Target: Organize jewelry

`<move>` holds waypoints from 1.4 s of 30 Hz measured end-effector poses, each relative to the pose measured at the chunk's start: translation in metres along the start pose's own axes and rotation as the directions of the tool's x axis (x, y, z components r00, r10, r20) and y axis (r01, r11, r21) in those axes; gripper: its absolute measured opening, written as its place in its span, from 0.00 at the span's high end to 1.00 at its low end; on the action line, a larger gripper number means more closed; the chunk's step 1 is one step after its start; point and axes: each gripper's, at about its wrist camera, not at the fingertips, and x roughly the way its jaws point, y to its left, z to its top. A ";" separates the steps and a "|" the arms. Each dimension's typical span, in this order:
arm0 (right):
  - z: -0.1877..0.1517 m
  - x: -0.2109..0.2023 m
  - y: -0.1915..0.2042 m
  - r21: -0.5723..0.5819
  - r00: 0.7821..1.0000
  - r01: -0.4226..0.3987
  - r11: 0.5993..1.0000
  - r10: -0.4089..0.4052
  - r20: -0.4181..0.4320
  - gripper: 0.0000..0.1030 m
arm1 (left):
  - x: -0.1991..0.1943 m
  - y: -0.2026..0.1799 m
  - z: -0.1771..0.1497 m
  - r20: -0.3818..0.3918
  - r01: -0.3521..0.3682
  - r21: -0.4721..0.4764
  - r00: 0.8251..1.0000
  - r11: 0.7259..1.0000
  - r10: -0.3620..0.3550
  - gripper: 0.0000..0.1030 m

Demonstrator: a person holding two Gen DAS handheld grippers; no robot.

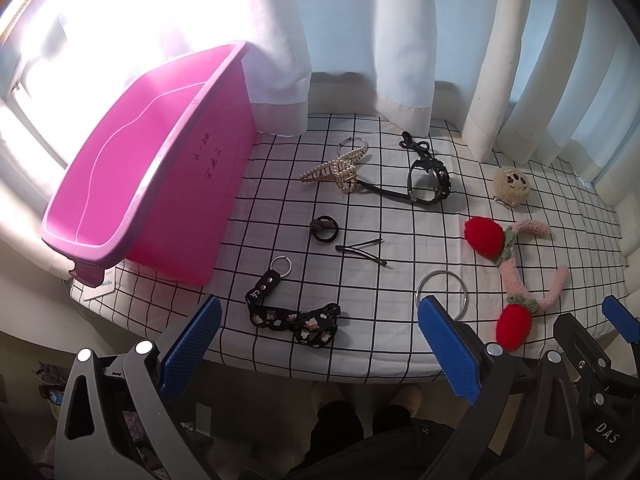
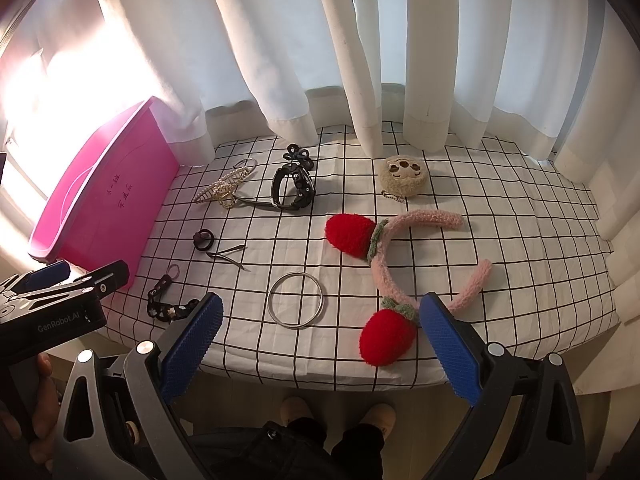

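Observation:
Jewelry lies on a checked cloth (image 1: 400, 344): a pearl hair claw (image 1: 336, 170), a black watch (image 1: 428, 180), a black hair tie (image 1: 324, 229), a bobby pin (image 1: 362, 251), a floral key strap (image 1: 292, 312), a silver bangle (image 1: 442, 292) and a pink strawberry headband (image 1: 516, 272). An empty pink bin (image 1: 132, 184) stands at the left. My left gripper (image 1: 320, 332) is open and empty above the strap. My right gripper (image 2: 320, 328) is open and empty above the bangle (image 2: 296, 300) and headband (image 2: 400, 264).
A beige plush keychain (image 2: 403, 178) lies at the back. White curtains (image 2: 360, 60) hang along the far edge. The table's front edge is just below the grippers, with the person's feet (image 2: 340, 412) beneath. The left gripper's body shows in the right wrist view (image 2: 52, 304).

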 end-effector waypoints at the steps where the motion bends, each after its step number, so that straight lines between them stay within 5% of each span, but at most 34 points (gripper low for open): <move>1: 0.000 0.000 0.000 0.000 1.000 0.000 1.000 0.000 0.000 0.09 | 0.000 0.000 0.000 0.000 0.001 0.000 1.000 1.000 -0.001 0.06; 27: -0.002 0.004 0.003 0.002 1.000 -0.001 1.000 0.001 -0.009 0.09 | 0.002 0.004 -0.001 -0.010 0.002 -0.003 1.000 1.000 -0.002 0.06; 42: -0.032 0.037 -0.047 0.103 0.995 0.018 0.994 -0.008 -0.099 0.09 | 0.053 0.018 -0.032 -0.131 0.036 -0.051 0.990 0.998 -0.043 0.06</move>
